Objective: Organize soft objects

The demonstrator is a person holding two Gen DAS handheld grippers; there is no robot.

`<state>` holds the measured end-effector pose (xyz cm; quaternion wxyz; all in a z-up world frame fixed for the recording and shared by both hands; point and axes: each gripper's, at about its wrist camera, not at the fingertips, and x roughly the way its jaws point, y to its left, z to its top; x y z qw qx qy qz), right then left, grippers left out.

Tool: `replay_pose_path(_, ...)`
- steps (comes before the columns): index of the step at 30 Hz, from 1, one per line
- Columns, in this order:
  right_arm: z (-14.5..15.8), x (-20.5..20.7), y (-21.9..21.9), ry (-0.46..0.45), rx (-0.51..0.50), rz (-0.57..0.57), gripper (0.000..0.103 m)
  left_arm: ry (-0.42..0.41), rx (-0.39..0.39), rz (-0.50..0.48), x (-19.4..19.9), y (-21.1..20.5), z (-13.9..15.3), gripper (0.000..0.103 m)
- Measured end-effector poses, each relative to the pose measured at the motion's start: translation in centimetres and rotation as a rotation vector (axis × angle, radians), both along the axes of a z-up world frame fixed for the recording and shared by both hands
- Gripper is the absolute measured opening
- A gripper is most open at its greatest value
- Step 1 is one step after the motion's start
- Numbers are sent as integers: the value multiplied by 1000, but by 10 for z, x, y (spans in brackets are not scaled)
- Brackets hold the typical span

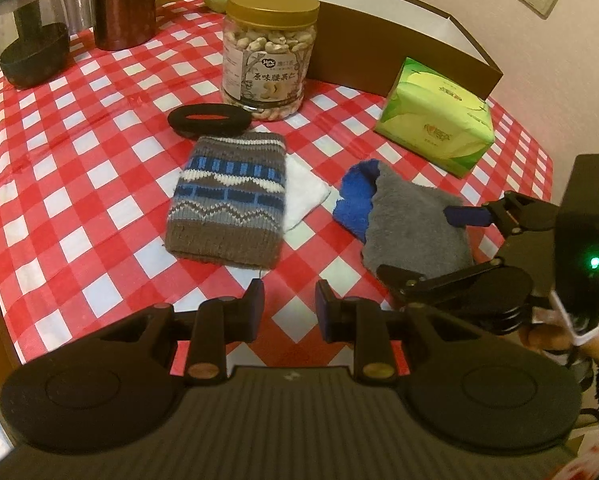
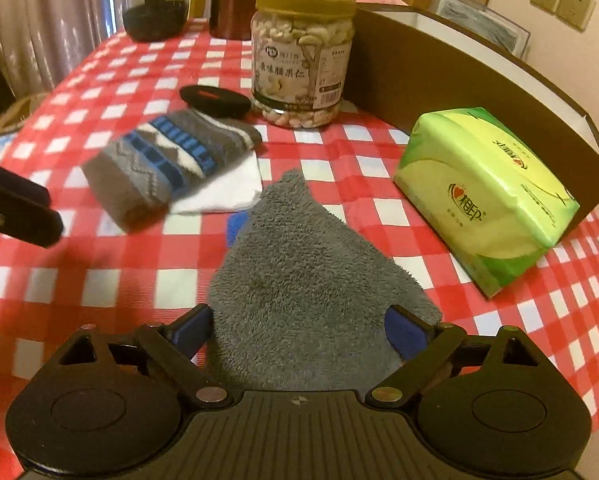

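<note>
- The right gripper [image 2: 299,330] was spread wide, its blue pads [image 2: 405,332] flanking the near end of the grey fleece cloth [image 2: 307,288]; the jaws had not pinched it, though whether a pad brushed the pile could not be told.
- The left gripper [image 1: 289,308] hung above the checked tablecloth [image 1: 79,184], jaws partly apart and holding nothing.
- The grey fleece cloth lay flat, a blue fleece piece [image 1: 357,196] showing from under its far edge.
- Left of the cloth lay the knitted patterned sleeve [image 1: 227,204], resting on a white folded cloth [image 1: 305,190]; beyond that, a black hair band [image 1: 209,120] and the cashew jar [image 1: 269,52].
- Right of the cloth stood the green tissue pack [image 2: 487,204], and behind that the open brown box [image 2: 479,92], probably the destination.
- To do the grasp well, the jaws likely needed to drop low and close on a thick gather of fleece, not loose pile.
- Lifting straight up should have kept the cloth clear of the tissue pack.
- The blue piece might have dragged along; a slow lift would have shown that.
</note>
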<state>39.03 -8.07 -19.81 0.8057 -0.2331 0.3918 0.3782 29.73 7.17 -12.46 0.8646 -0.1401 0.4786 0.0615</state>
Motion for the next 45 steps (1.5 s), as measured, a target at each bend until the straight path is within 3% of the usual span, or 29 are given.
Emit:
replay_pose_path(8, -7, 18, -6, 68, 60, -49, 80, 8, -1, 12, 7, 1, -3, 24)
replay_pose_path(11, -6, 20, -8, 81, 85, -47, 67, 4, 0, 6, 10, 0, -4, 24)
replay_pose_path(16, -2, 18, -12, 67, 111, -47, 32, 11, 12, -16, 20, -5, -8, 24)
replay_pose_path(19, 1, 24, -19, 83, 140, -88, 23, -2, 28, -43, 27, -10, -9, 24)
replay_pose_path(30, 25, 47, -48, 103, 229, -205, 22, -31, 200, -174, 71, -31, -28, 23)
replay_pose_path(35, 23, 56, -58, 116, 243, -236, 22, -10, 192, -196, 95, -34, -40, 23)
replay_pose_path(45, 16, 66, -68, 138, 252, -255, 22, 5, 187, -142, 117, -30, -60, 23)
